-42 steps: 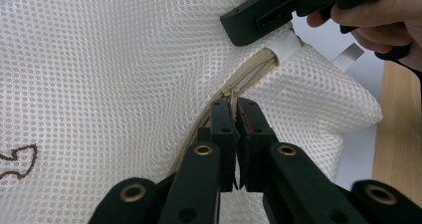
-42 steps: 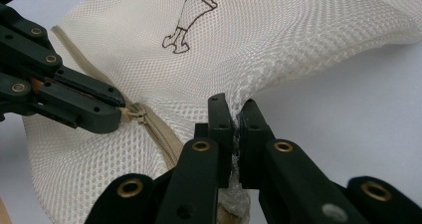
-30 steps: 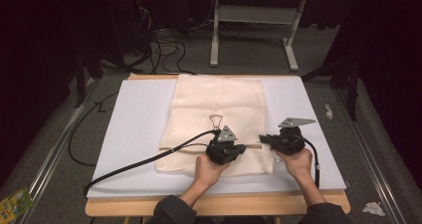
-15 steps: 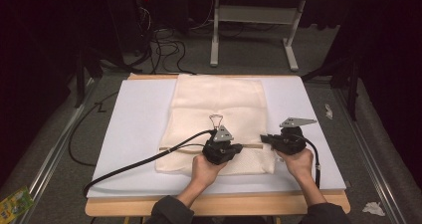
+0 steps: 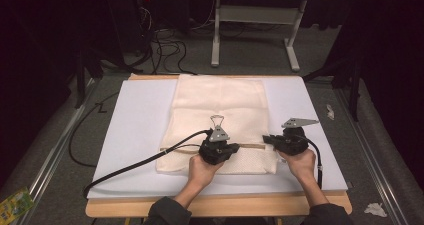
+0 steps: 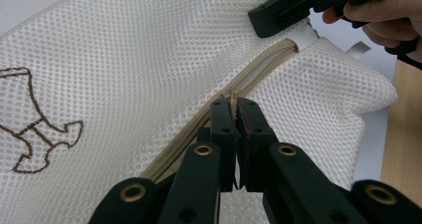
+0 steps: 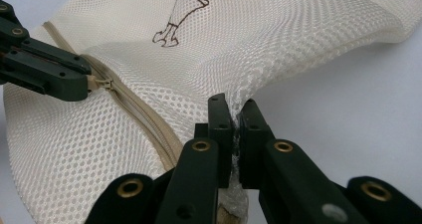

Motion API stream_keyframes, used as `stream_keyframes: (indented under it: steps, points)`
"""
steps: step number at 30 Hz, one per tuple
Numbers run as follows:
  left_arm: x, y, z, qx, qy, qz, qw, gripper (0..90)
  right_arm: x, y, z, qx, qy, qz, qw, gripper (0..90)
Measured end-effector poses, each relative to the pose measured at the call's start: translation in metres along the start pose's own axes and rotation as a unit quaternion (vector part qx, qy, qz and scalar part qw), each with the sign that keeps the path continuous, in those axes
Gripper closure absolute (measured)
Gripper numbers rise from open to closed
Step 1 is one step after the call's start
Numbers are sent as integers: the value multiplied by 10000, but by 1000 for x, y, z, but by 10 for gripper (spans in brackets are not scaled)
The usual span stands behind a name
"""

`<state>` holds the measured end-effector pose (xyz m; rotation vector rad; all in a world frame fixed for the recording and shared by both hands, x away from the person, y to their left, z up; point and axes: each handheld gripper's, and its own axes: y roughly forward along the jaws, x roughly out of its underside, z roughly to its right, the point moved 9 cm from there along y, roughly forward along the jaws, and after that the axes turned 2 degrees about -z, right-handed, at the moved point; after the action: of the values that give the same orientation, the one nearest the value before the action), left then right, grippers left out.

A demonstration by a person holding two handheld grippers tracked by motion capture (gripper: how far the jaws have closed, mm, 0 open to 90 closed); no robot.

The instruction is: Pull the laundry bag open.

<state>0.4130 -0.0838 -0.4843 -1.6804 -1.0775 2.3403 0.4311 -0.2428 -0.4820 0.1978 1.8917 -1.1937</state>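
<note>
A cream mesh laundry bag (image 5: 220, 100) lies flat on a white board (image 5: 140, 115). A beige zipper (image 5: 252, 146) runs across the bag near its front end. My left gripper (image 5: 236, 147) points right along that zipper. In the left gripper view its jaws (image 6: 235, 107) are shut on the zipper pull. My right gripper (image 5: 266, 139) sits at the bag's right edge, facing left. It is shut (image 7: 235, 109) on a pinch of mesh beside the zipper's end. The left gripper (image 7: 45, 67) also appears in the right gripper view, its tip at the slider (image 7: 102, 82).
The board rests on a wooden table (image 5: 225, 205) whose front edge is close to the person's arms. A black cable (image 5: 145, 162) trails left from the left gripper across the board. Desk legs (image 5: 250, 15) and cables stand behind. Scraps of litter (image 5: 374, 209) lie on the floor.
The left gripper has shifted slightly to the left along the zipper. The right gripper has stayed where it was, still pinching the bag's edge.
</note>
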Motion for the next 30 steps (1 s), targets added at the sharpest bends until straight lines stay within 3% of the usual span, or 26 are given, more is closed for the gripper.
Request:
stream_keyframes:
  steps: [30]
  points:
    - [10,-31,-22,-256,-172,178,9994,873,1,1,6,90,75,9,9999,885]
